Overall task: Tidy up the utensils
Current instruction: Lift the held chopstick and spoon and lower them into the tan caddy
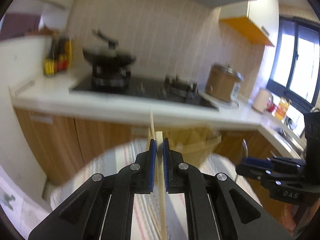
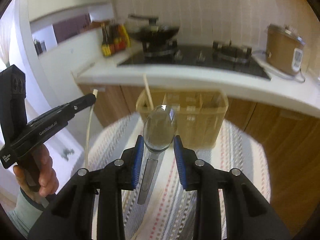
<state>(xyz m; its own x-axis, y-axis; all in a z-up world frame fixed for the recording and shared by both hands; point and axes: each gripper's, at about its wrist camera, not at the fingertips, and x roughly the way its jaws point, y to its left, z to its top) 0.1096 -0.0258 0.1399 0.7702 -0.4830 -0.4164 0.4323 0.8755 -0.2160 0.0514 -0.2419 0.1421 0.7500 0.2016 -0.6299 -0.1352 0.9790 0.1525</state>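
Observation:
My left gripper [image 1: 159, 144] is shut on a pale chopstick [image 1: 162, 196] held lengthwise between its blue pads, above the striped cloth; it also shows in the right wrist view [image 2: 90, 98] with the chopstick [image 2: 88, 132] hanging down. My right gripper [image 2: 158, 143] holds a metal spoon [image 2: 160, 126] by the bowl's base, bowl forward, handle hanging under the jaws. A beige divided utensil holder [image 2: 200, 120] stands on the round table just beyond the spoon, with one chopstick [image 2: 148, 92] upright in its left compartment. The holder [image 1: 198, 142] looks blurred in the left view.
A round table with a striped cloth [image 2: 240, 160] lies below both grippers. Behind it runs a white counter [image 2: 180, 80] with a black hob, a wok [image 2: 154, 32], sauce bottles [image 2: 114, 40] and a brown rice cooker [image 2: 284, 48]. Wooden cabinet doors [image 1: 60, 140] are under the counter.

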